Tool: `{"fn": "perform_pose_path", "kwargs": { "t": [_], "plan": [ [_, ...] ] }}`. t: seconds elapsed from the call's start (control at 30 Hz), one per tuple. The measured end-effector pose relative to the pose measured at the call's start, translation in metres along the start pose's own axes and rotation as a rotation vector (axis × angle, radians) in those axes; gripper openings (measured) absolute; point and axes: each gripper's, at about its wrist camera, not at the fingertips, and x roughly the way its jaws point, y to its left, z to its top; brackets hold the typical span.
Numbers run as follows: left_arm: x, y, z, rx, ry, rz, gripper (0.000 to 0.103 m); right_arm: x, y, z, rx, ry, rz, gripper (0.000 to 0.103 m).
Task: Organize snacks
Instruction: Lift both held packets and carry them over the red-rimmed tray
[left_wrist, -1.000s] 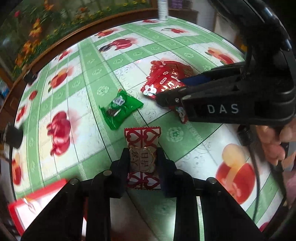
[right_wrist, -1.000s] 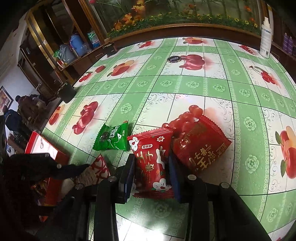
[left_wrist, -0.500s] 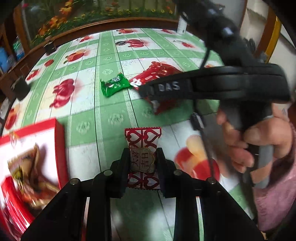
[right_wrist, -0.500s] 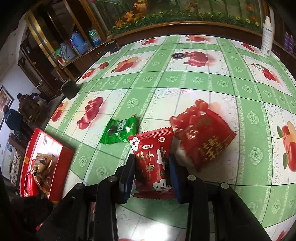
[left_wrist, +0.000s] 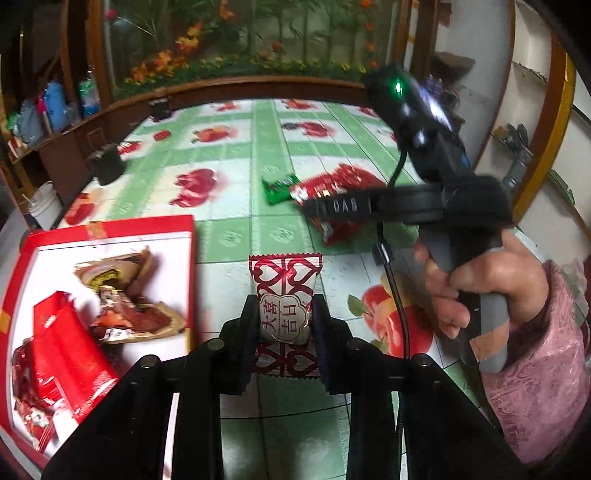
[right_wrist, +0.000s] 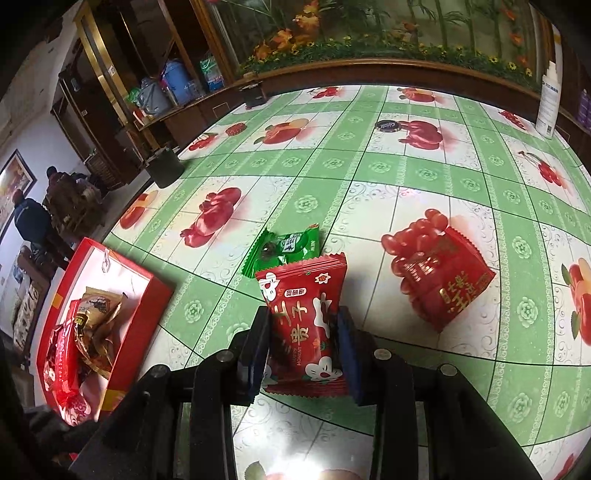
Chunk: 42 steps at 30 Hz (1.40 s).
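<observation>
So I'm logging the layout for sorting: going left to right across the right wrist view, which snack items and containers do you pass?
Red box holding wrapped snacks → green candy packet → red flowered packet gripped by the right gripper → dark red packet with gold writing lying on the tablecloth.

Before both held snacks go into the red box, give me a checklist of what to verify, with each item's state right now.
1. Left gripper clamped on the white-and-red candy: ok.
2. Right gripper clamped on the red flower packet: ok.
3. Red box open, with bare floor showing: ok.
4. Left gripper directly above the box: not ok, it is beside it.
5. Green packet and red pouch still on the table: ok, for later.
</observation>
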Motion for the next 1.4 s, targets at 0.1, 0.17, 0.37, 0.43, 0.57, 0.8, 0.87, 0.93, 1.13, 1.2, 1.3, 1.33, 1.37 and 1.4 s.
{"fn": "perform_pose_path", "kwargs": {
  "t": [0.1, 0.17, 0.37, 0.43, 0.57, 0.8, 0.87, 0.93, 1.13, 1.2, 1.3, 1.33, 1.37, 1.4],
  "plan": [
    [-0.006, 0.001, 0.001, 0.002, -0.024, 0.031, 0.025, 0.002, 0.001, -0.001, -0.003, 0.006, -0.004, 0.036],
    [-0.009, 0.001, 0.001, 0.011, -0.044, 0.061, 0.025, 0.002, 0.002, -0.001, -0.004, 0.003, -0.003, 0.036],
    [-0.016, 0.003, 0.003, 0.024, -0.079, 0.108, 0.025, 0.000, 0.002, -0.001, -0.003, -0.005, 0.001, 0.036],
    [-0.017, 0.002, 0.003, 0.026, -0.086, 0.117, 0.025, 0.000, 0.002, -0.001, -0.004, -0.006, -0.001, 0.036],
    [-0.020, 0.002, 0.004, 0.033, -0.096, 0.127, 0.025, 0.000, 0.001, -0.001, -0.003, -0.008, -0.003, 0.036],
    [-0.024, 0.007, 0.004, 0.028, -0.106, 0.141, 0.025, -0.003, 0.003, -0.001, -0.004, -0.021, -0.002, 0.036],
    [-0.024, 0.006, 0.003, 0.026, -0.105, 0.140, 0.025, -0.003, 0.004, -0.002, -0.007, -0.023, -0.002, 0.036],
    [-0.024, 0.007, 0.002, 0.026, -0.103, 0.140, 0.025, -0.002, 0.004, -0.002, -0.006, -0.021, -0.007, 0.036],
    [-0.025, 0.008, 0.001, 0.027, -0.100, 0.137, 0.025, -0.005, 0.006, -0.002, -0.010, -0.028, 0.004, 0.036],
    [-0.024, 0.008, 0.001, 0.027, -0.092, 0.129, 0.025, -0.006, 0.009, -0.003, -0.024, -0.037, 0.007, 0.036],
    [-0.022, 0.006, -0.002, 0.029, -0.080, 0.117, 0.025, -0.008, 0.014, -0.003, -0.041, -0.045, 0.017, 0.036],
    [-0.021, 0.005, -0.003, 0.033, -0.076, 0.114, 0.025, -0.009, 0.016, -0.003, -0.047, -0.050, 0.018, 0.036],
    [-0.021, 0.005, -0.005, 0.033, -0.072, 0.113, 0.025, -0.011, 0.018, -0.004, -0.056, -0.058, 0.020, 0.036],
    [-0.020, 0.006, -0.006, 0.030, -0.067, 0.110, 0.025, -0.012, 0.020, -0.004, -0.063, -0.061, 0.022, 0.036]
  ]
}}
